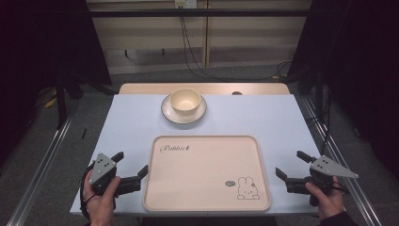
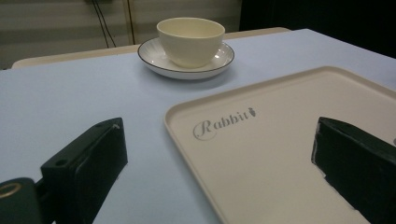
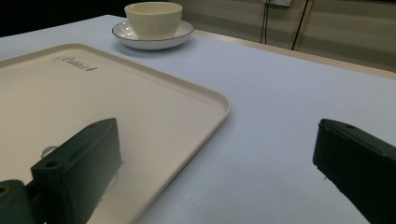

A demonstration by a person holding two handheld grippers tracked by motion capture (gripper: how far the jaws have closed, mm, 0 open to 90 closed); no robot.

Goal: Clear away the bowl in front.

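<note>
Your left gripper (image 1: 130,163) sits at the near left of the table (image 1: 131,122), its jaws spread wide apart and holding nothing. One jaw tip reaches the left rim of the cream tray (image 1: 207,172); from above I cannot tell whether it touches the rim or hangs just over it. In the left gripper view, one jaw lies over the bare blue tabletop and the other over the tray's surface, with the tray's corner and the "Rabbit" lettering (image 2: 223,123) between them.

Your right gripper (image 1: 291,164) rests at the near right, also spread open and empty, a little apart from the tray's right edge. In the right gripper view, one jaw hangs over the tray's near corner and the other over the blue tabletop.

The tray lies flat in the near middle of the table, with a small rabbit drawing (image 1: 246,188) in its near right corner. Beyond it, well apart from both grippers, a cream bowl (image 1: 185,100) stands upright on a white plate (image 1: 167,111) with a dark rim.
</note>
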